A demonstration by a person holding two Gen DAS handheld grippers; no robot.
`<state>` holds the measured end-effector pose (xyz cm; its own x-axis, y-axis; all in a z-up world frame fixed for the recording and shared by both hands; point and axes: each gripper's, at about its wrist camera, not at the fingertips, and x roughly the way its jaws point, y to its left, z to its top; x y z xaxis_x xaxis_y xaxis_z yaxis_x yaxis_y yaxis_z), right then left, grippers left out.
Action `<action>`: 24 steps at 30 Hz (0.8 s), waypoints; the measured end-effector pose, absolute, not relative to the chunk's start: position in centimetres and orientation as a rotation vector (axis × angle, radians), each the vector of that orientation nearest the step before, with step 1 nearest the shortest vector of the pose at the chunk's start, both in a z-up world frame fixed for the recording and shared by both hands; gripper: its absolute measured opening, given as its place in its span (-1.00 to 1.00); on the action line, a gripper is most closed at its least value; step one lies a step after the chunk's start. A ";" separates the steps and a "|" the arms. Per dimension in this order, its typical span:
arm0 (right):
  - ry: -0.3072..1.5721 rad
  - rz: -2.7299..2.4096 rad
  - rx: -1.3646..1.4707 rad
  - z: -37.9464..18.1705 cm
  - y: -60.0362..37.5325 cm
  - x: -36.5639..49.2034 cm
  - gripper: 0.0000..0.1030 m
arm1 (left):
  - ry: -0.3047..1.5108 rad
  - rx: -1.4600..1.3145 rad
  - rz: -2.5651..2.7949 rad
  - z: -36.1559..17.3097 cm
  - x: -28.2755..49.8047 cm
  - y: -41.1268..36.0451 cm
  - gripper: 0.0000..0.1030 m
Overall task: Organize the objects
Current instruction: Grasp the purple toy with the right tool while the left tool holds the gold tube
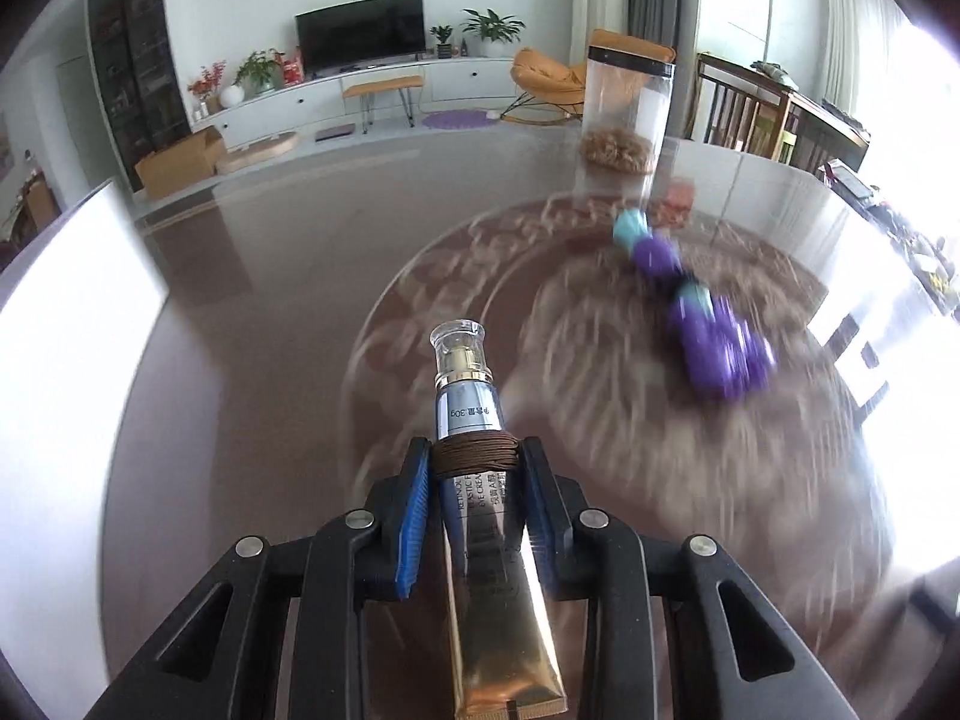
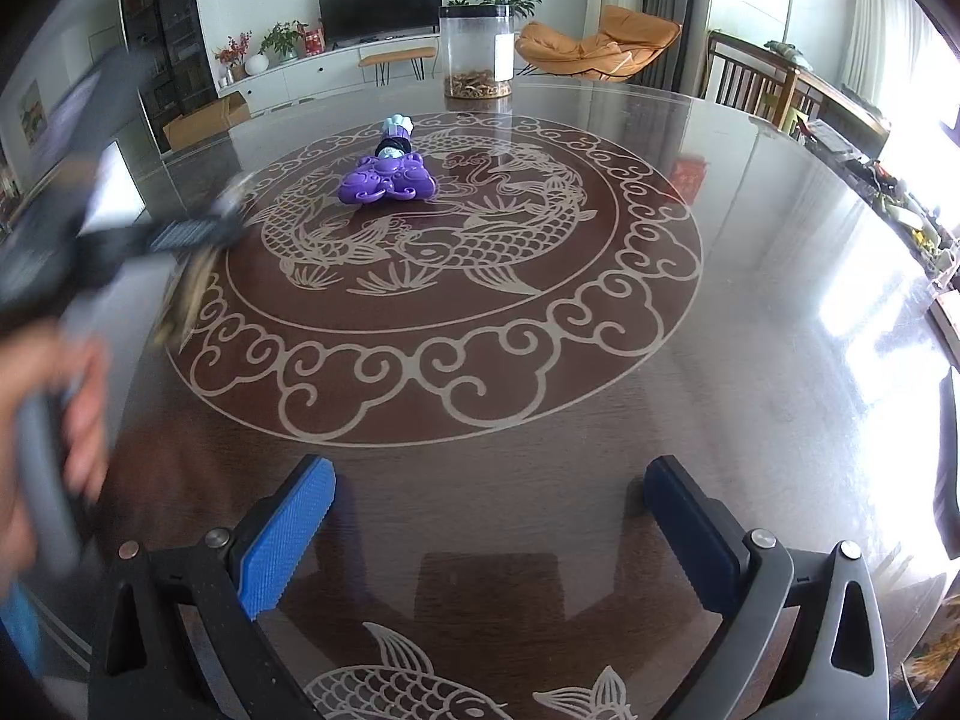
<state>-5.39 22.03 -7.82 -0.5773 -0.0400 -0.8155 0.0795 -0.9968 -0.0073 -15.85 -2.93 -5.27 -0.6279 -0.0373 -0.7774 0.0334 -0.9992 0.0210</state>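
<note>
Behind the round dark counter (image 2: 750,312), with its pale inlaid fish and cloud pattern, we see a living room with a television (image 2: 379,5) on a long white cabinet, potted plants and an orange lounge chair (image 2: 600,42). From the left wrist view, we see the left tool (image 1: 477,468) clenched on a cream tube (image 1: 480,516): its blue pads (image 1: 414,528) press against both sides of the tube, just below a band of brown cord wound around it. The tube has a gold crimped end nearest the camera, a silver neck and a clear cap pointing away toward the far side of the counter. Everything beyond the tube is smeared by motion blur. From the right wrist view, we see the right tool (image 2: 489,516) released, its two blue pads standing wide apart with nothing between them, low over the near part of the counter. At the left edge of that view a person's hand (image 2: 54,420) grips the blurred handle of the left tool. A purple toy figure (image 2: 387,180) lies on the counter near the middle of the pattern. At the far edge stands a clear cylindrical jar (image 2: 478,51) with a dark rim and brown contents at its bottom.
</note>
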 end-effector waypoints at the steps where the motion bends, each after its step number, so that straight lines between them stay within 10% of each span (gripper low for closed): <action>1: 0.068 -2.730 1.410 -7.8 22.0 -5.4 1.00 | -0.005 1.333 -2.789 -5.3 -14.5 -3.2 -0.40; 5: 0.070 -2.730 1.409 -7.9 21.9 -5.4 1.00 | -0.007 1.327 -2.691 -5.7 -12.3 -4.4 0.85; 24: 0.070 -2.729 1.407 -7.9 21.9 -5.4 1.00 | 0.097 1.390 -2.670 -6.4 -12.3 -5.8 1.00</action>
